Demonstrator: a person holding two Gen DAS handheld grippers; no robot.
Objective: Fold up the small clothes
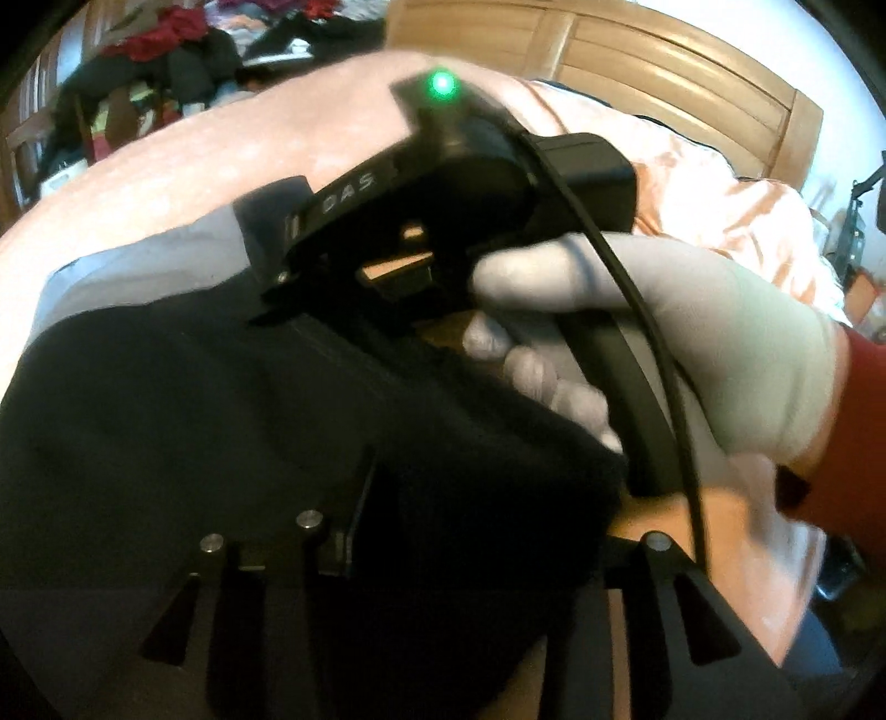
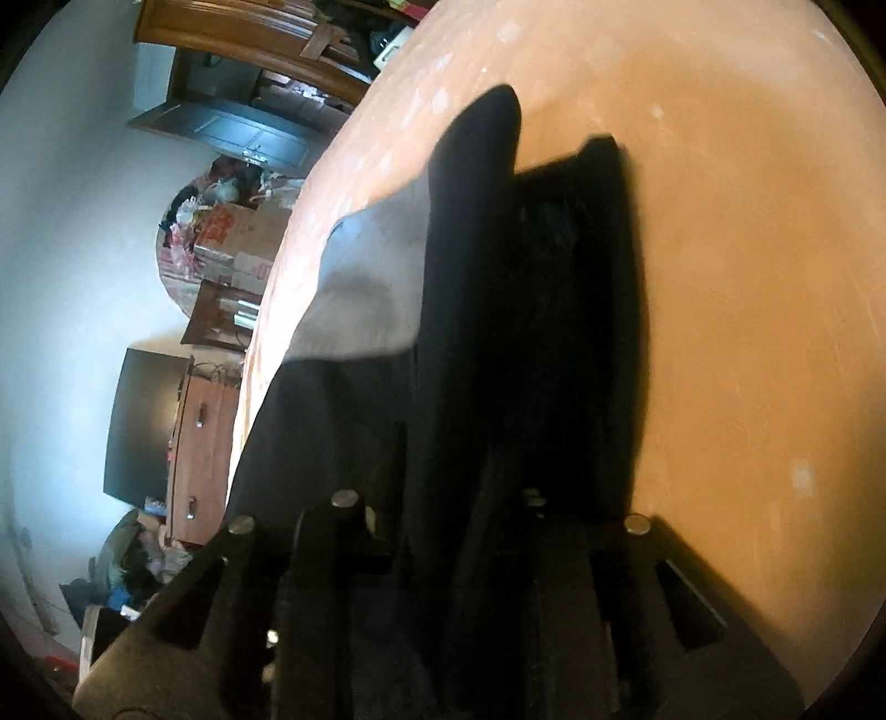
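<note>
Left of fingers: clutter pile [image 1: 166,50] far off, beyond the bed edge.
Bedspread [image 1: 166,183]: peach, bare on the far side of the garment.
Garment [image 1: 249,399]: black with a grey panel [image 1: 138,260], draped over the left gripper [image 1: 421,531]; whether its 2 fingers are clenched, I cannot tell.
Right gripper [image 1: 288,288]: tip against the garment's upper edge, held by a gloved hand [image 1: 720,343].
Right wrist view: right gripper [image 2: 487,498] fingers buried in black cloth; grasp unclear.
Right of fingers: open bedspread.
</note>
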